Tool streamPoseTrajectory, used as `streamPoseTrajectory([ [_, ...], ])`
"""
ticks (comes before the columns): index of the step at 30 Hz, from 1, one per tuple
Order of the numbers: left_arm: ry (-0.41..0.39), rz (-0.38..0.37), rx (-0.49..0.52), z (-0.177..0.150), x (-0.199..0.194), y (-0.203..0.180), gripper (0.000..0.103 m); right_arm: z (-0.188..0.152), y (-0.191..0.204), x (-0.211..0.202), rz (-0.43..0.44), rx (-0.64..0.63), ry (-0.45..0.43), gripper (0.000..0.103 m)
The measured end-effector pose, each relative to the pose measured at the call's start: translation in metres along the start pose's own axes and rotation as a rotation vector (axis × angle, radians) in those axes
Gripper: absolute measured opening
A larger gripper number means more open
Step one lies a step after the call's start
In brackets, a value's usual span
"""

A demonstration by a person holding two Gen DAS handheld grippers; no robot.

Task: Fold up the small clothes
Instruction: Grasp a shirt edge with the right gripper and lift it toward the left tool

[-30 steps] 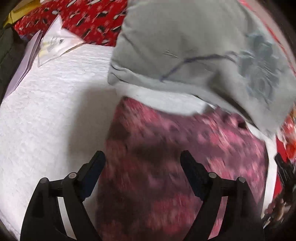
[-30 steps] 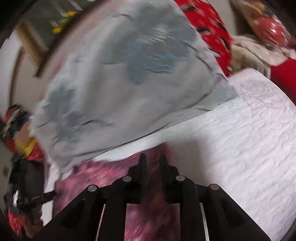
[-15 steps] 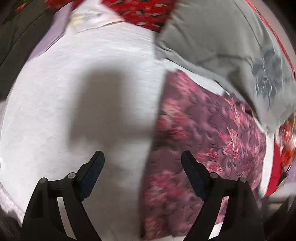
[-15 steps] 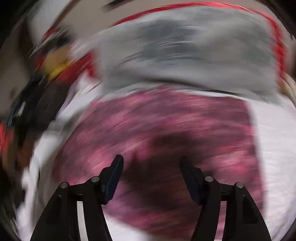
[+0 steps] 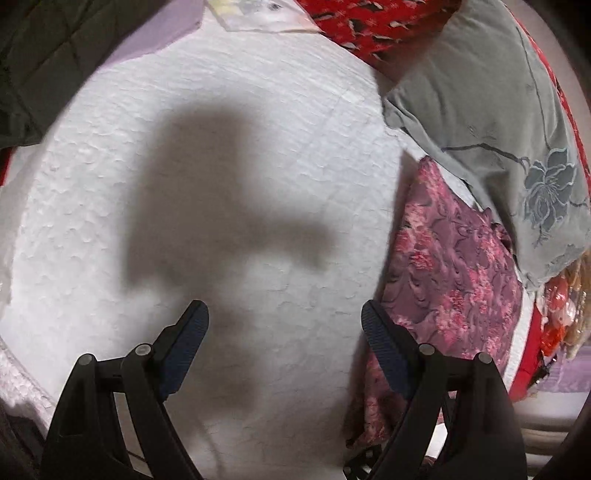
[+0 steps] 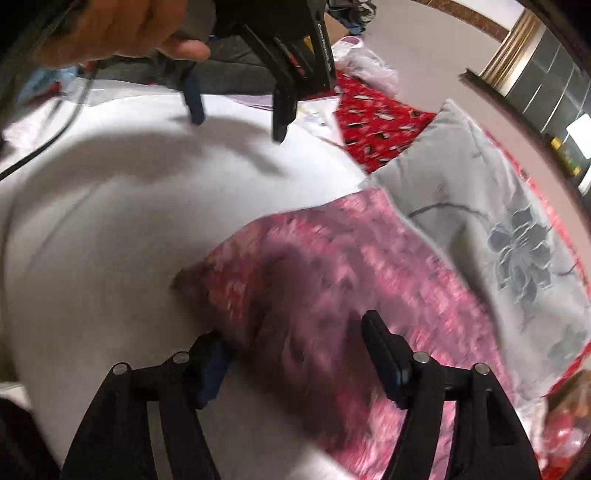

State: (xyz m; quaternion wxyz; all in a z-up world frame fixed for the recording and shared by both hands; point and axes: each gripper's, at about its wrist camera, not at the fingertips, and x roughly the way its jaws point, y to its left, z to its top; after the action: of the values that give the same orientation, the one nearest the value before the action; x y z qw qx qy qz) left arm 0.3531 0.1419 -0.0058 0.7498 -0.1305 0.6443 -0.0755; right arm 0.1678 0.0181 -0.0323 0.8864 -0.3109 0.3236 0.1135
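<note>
Since a second ago the left gripper (image 5: 284,325) has moved off the pink garment (image 5: 454,266) and now hangs over bare white bedspread (image 5: 258,129); the right gripper (image 6: 295,339), then nearly shut, now stands apart over that garment.

Count: two grippers, one garment, one grey pillow (image 5: 498,110), one hand.

Left gripper: jaws wide, nothing between them. Its shadow falls on the bedspread ahead. In the right wrist view it appears at the top, pointing down at the bedspread, held in a hand (image 6: 110,26), with a dark cable trailing off to the left.

Right gripper: jaws roughly half apart and closing. The near edge of the garment lies between them. The left finger (image 6: 212,365) sits at the cloth's edge; whether it touches I cannot tell, the picture being blurred. The right finger (image 6: 384,354) stands above the cloth. No grip is evident.

Garment: pink and purple floral, lying flat on the bedspread in a rough rectangle, on the right side of the left wrist view. Its far edge meets the grey pillow, which bears a blue-grey flower print.

Surface: a bed with a white textured bedspread. A red patterned cloth (image 5: 369,22) lies beyond it, next to a clear plastic packet (image 5: 258,14) and dark quilted fabric (image 5: 44,55). Pale wall and dark wood trim (image 6: 517,107) show behind the pillow.
</note>
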Motion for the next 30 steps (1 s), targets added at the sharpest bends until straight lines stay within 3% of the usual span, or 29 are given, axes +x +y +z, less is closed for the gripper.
streamPoseTrajectory([
  [1,0.008,-0.019,0.004,-0.004,-0.003,-0.002,0.086,0.006,-0.003,0.007,-0.005,0.018,0.001,0.055],
  [2,0.019,-0.040,0.008,-0.005,-0.002,-0.006,0.086,0.010,-0.010,0.013,0.006,0.057,0.007,0.030],
  [3,0.034,-0.066,0.012,-0.004,0.001,-0.011,0.086,0.010,-0.017,0.015,0.019,0.088,0.012,0.013],
  [10,0.116,-0.240,0.042,0.017,0.031,-0.062,0.086,0.008,-0.059,-0.030,0.041,0.266,-0.129,0.012],
  [14,0.137,-0.245,0.102,0.018,0.044,-0.100,0.085,0.006,-0.071,-0.034,0.065,0.313,-0.138,0.011],
  [16,0.137,-0.244,0.138,0.016,0.045,-0.116,0.062,0.004,-0.078,-0.032,0.078,0.340,-0.138,0.011],
  [17,0.143,-0.232,0.159,0.013,0.045,-0.124,0.029,0.002,-0.081,-0.034,0.087,0.361,-0.137,0.011],
  [18,0.150,-0.212,0.177,0.012,0.045,-0.131,0.018,0.000,-0.084,-0.035,0.098,0.384,-0.138,0.011],
  [21,0.100,-0.156,0.217,0.006,0.032,-0.148,0.013,-0.009,-0.099,-0.038,0.126,0.456,-0.140,0.011],
  [30,-0.020,-0.146,0.304,-0.019,-0.017,-0.219,0.009,-0.058,-0.166,-0.065,0.201,0.760,-0.172,0.011],
])
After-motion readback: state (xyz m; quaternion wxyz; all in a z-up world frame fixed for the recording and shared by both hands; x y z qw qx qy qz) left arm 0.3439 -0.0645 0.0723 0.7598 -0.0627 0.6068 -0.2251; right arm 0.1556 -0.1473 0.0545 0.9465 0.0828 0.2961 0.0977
